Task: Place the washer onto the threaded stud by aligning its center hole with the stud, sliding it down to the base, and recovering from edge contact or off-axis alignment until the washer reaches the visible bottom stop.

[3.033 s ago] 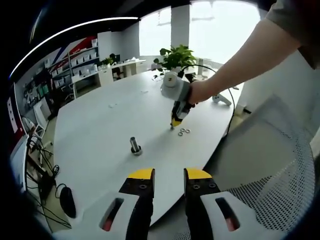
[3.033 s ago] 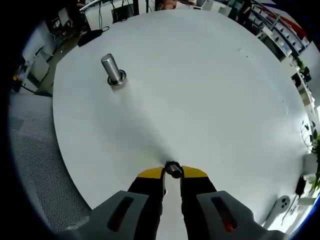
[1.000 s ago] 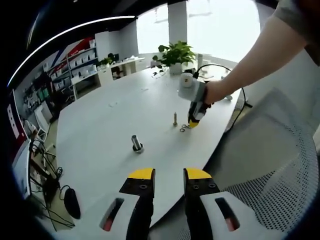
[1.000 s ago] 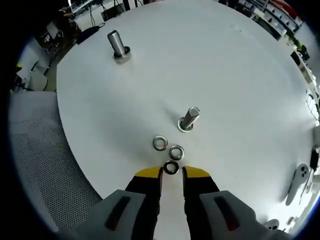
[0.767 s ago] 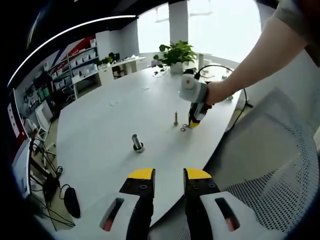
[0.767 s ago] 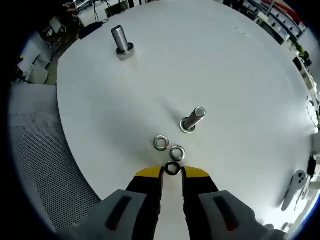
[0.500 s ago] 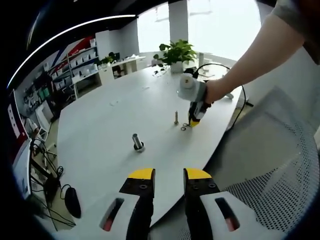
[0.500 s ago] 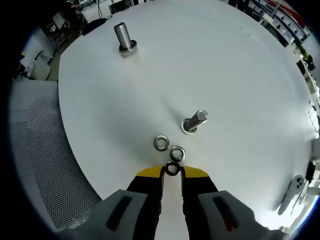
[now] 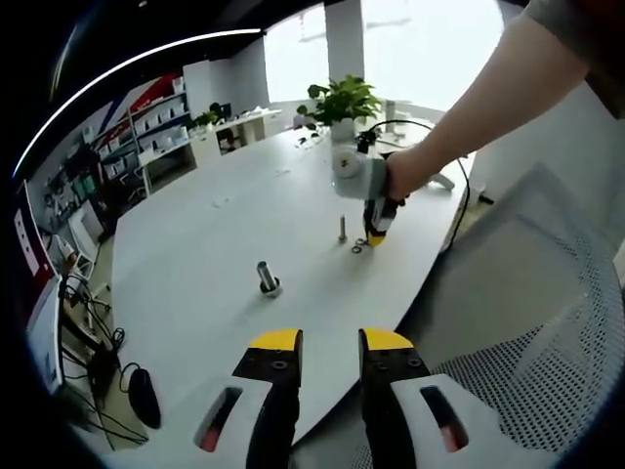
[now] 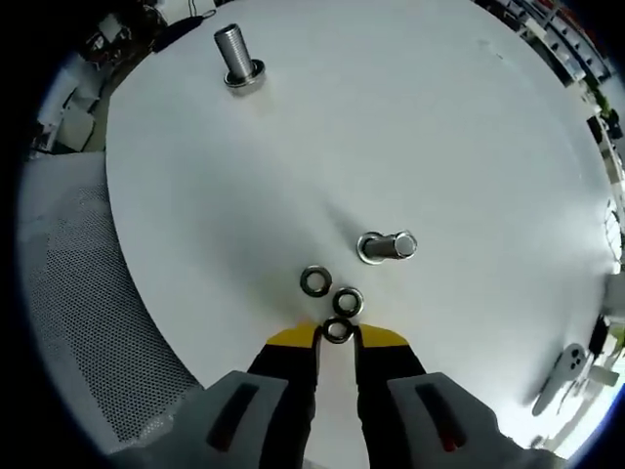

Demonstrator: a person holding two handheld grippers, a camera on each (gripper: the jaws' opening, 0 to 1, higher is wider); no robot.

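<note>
Steel washer (image 10: pixel 338 330) sits pinched between my right gripper (image 10: pixel 338 337) tips, short of the near stud (image 10: pixel 387 246); my left gripper (image 9: pixel 330 342) hangs released.

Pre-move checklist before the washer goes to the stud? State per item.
1. Washer held between the right gripper jaws: ok.
2. Near stud upright on table: ok.
3. Hole lined up over that stud: not ok, gripper still short of it.
4. Two loose washers lie between gripper and stud, close to the path: not ok.
5. Left gripper away from the work area: ok.
</note>
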